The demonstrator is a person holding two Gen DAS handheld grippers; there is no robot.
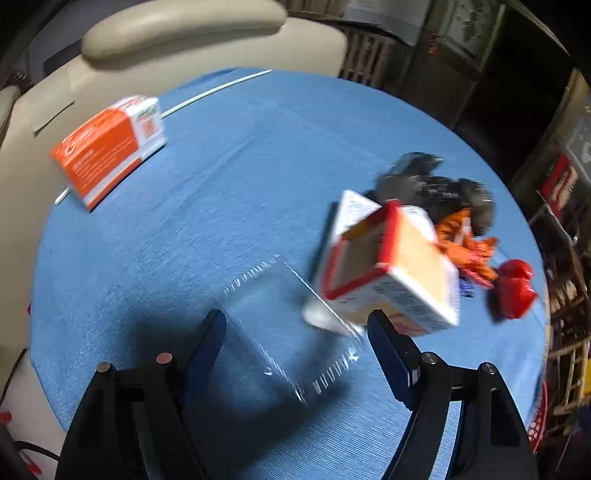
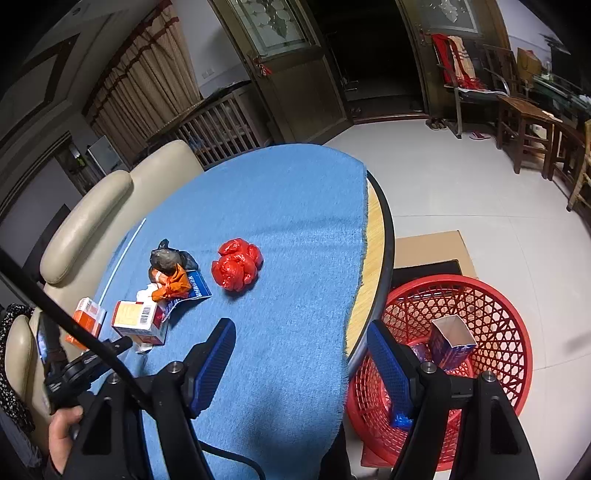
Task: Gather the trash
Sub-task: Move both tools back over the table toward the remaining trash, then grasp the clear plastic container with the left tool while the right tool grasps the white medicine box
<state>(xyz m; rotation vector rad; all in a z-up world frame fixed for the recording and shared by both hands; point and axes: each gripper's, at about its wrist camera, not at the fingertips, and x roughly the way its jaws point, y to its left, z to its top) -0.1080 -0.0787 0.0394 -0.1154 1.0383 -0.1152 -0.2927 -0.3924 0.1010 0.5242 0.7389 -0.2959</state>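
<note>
My left gripper [image 1: 295, 325] is open over a clear plastic clamshell box [image 1: 291, 332] that lies between its fingers on the blue cloth [image 1: 229, 177]. A red-and-white carton [image 1: 391, 269] leans just right of it. An orange-and-white box [image 1: 107, 147] sits far left. A black bag [image 1: 436, 184], an orange wrapper [image 1: 465, 243] and a red plastic bag [image 1: 513, 288] lie to the right. My right gripper [image 2: 301, 347] is open and empty above the table's edge; the red bag [image 2: 236, 269] lies ahead of it, and a red basket [image 2: 461, 332] stands on the floor.
A beige sofa [image 1: 177, 33] borders the far side of the round table [image 2: 376, 240]. The basket holds a blue carton [image 2: 450, 343]. Cardboard [image 2: 428, 247] lies on the floor behind it. Wooden chairs [image 2: 517, 122] stand at the far right.
</note>
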